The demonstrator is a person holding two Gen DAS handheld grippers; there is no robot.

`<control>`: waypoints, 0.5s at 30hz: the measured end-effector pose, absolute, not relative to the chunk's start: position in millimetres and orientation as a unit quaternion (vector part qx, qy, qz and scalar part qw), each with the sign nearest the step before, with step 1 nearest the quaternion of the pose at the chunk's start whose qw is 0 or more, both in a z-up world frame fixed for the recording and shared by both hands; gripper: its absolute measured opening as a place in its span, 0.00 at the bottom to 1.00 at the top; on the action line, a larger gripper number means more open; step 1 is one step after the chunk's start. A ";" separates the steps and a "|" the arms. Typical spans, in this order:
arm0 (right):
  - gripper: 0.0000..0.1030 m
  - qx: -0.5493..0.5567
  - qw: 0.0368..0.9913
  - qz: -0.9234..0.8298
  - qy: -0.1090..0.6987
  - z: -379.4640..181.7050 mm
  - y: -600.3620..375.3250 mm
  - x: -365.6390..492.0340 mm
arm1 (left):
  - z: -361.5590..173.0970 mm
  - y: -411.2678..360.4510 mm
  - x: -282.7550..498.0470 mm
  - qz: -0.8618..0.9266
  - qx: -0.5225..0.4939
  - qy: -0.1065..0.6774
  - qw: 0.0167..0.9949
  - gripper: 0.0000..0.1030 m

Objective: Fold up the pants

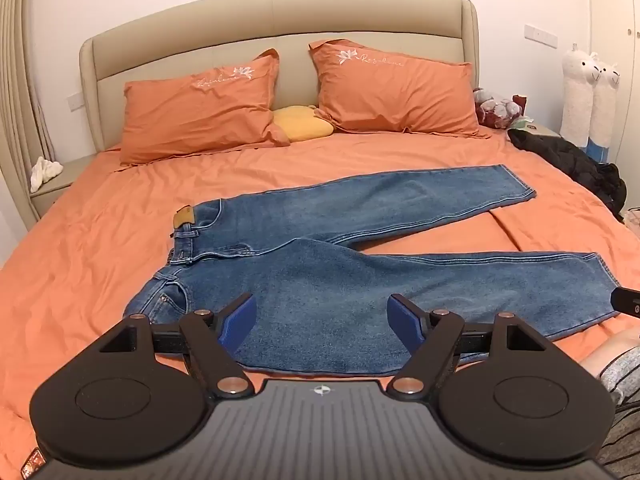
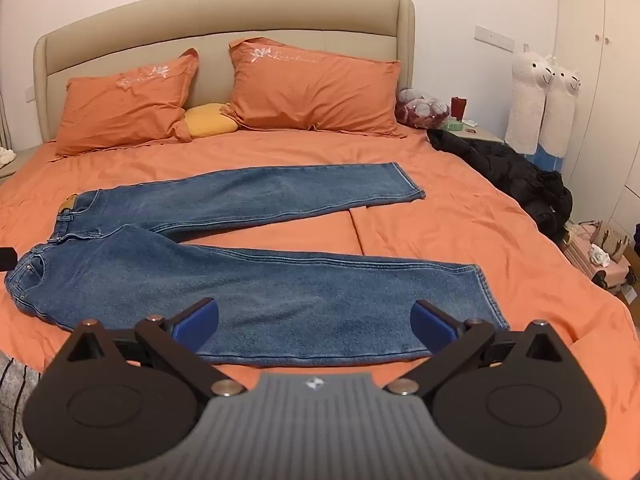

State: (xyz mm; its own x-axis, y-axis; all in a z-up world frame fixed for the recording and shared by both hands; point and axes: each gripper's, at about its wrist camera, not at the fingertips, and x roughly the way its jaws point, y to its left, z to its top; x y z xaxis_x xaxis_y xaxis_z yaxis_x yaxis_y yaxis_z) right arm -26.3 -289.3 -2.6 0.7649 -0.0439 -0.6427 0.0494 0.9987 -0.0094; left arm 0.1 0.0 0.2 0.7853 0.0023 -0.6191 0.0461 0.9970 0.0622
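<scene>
While the jeans (image 1: 320,248) are lying spread flat across the middle of the bed (image 1: 80,248), their waistband is sitting at the left of both frames and the two legs are fanning out toward the right, split in a narrow V with orange sheet showing between them. At the bottom of the left wrist view, the left claw (image 1: 322,320) is hanging wide open, its blue pads (image 1: 240,322) hovering over the near leg's thigh with nothing between them. At the bottom of the right wrist view, the right claw (image 2: 314,322) is likewise gaping wide and empty, hovering over the near leg's lower part, with the hem lying just right of it. Two orange pillows (image 2: 312,88) are leaning against the beige headboard (image 2: 224,12) in the upper part of each frame, with a yellow cushion (image 2: 208,120) wedged between them. A black coat (image 2: 516,176) is slumping off the bed's right edge, and white plush toys (image 2: 540,104) are standing by the wall at upper right.
</scene>
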 end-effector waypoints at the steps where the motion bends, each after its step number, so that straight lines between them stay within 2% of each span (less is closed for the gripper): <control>1: 0.95 0.005 0.939 -0.024 0.343 -2.0 -288.8 -26.0 | 0.5 0.3 0.1 -0.011 0.038 0.326 0.945 0.85; 4: 0.95 0.007 0.940 -0.019 0.341 0.2 -286.3 -25.5 | -1.9 5.4 2.8 -0.012 0.031 0.328 0.944 0.85; 10: 0.95 0.029 0.937 -0.012 0.347 -28.9 -315.1 -33.7 | 1.5 5.0 -0.9 -0.009 0.030 0.324 0.946 0.85; 15: 0.95 0.029 0.933 -0.023 0.358 -17.7 -299.4 -25.1 | 1.5 3.6 -1.8 -0.004 0.033 0.323 0.946 0.85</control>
